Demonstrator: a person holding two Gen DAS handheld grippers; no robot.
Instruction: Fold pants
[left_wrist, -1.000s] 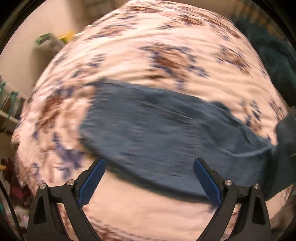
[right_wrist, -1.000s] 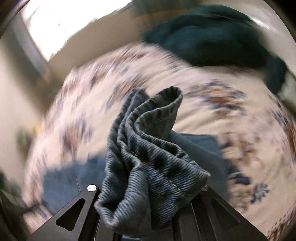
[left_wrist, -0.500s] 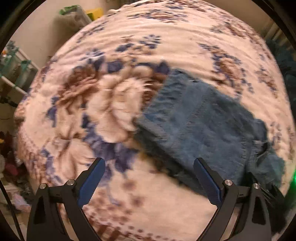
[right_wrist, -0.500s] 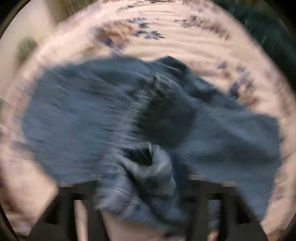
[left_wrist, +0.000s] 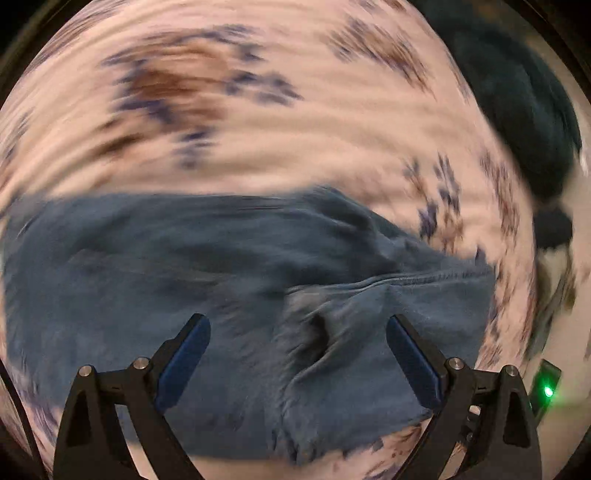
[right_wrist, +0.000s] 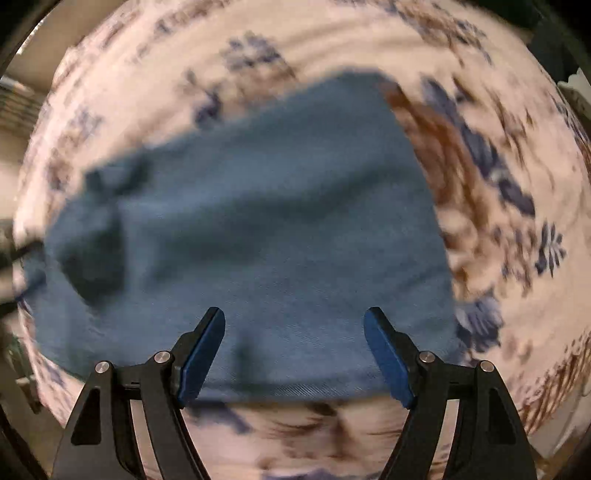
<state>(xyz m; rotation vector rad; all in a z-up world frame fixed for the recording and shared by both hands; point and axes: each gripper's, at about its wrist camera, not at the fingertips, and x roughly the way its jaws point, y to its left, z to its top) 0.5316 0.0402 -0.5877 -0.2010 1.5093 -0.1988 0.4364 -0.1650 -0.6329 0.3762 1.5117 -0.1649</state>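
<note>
One pair of blue denim pants (left_wrist: 240, 280) lies flat on the floral blanket (left_wrist: 258, 140) (both views blurred). Two grippers hover above the pants: left gripper (left_wrist: 297, 334) and right gripper (right_wrist: 294, 328), fingers spread, holding nothing.

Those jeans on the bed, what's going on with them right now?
A person with a handheld gripper in each hand is folding the blue jeans, which lie on the floral blanket. Neither gripper holds them: the left gripper and the right gripper both hang open above the denim. In the left wrist view a puckered ridge shows near a stitched hem. Both views are motion-blurred.
</note>
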